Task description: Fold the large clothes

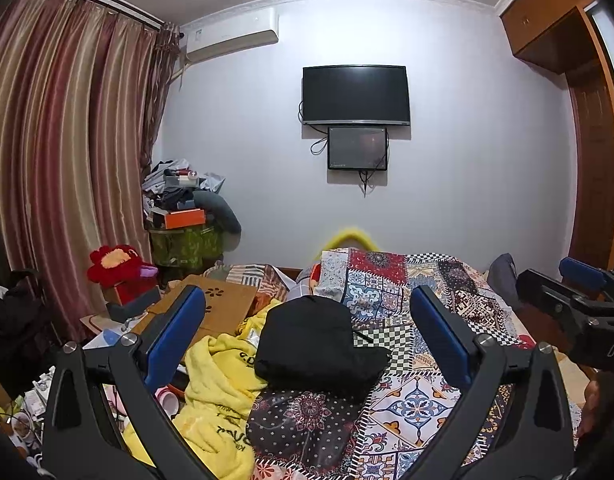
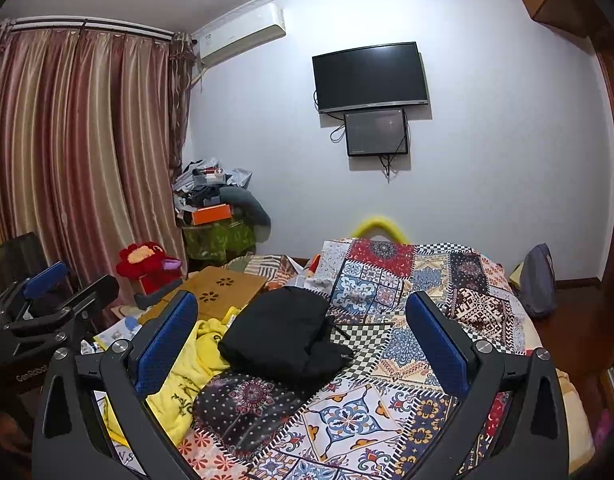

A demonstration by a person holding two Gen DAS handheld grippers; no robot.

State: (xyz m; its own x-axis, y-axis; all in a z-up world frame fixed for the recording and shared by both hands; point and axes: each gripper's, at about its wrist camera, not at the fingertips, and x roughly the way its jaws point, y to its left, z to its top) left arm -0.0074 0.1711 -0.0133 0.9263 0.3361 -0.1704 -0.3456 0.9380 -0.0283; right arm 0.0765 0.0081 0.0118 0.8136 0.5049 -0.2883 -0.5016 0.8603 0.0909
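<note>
A black garment (image 1: 315,344) lies folded into a compact bundle on the patchwork bedspread (image 1: 411,400); it also shows in the right wrist view (image 2: 283,336). My left gripper (image 1: 307,320) is open and empty, held above the bed with the bundle between and beyond its blue pads (image 1: 175,332). My right gripper (image 2: 303,324) is open and empty too, raised above the bedspread (image 2: 359,412). Each gripper shows at the edge of the other's view: the right one (image 1: 579,296) and the left one (image 2: 55,292).
A yellow garment (image 1: 215,392) lies crumpled left of the black bundle. A wooden lap desk (image 2: 223,292), a red plush toy (image 2: 147,264) and clutter stand along the bed's left side. Curtains hang at left; a TV (image 1: 355,94) hangs on the far wall.
</note>
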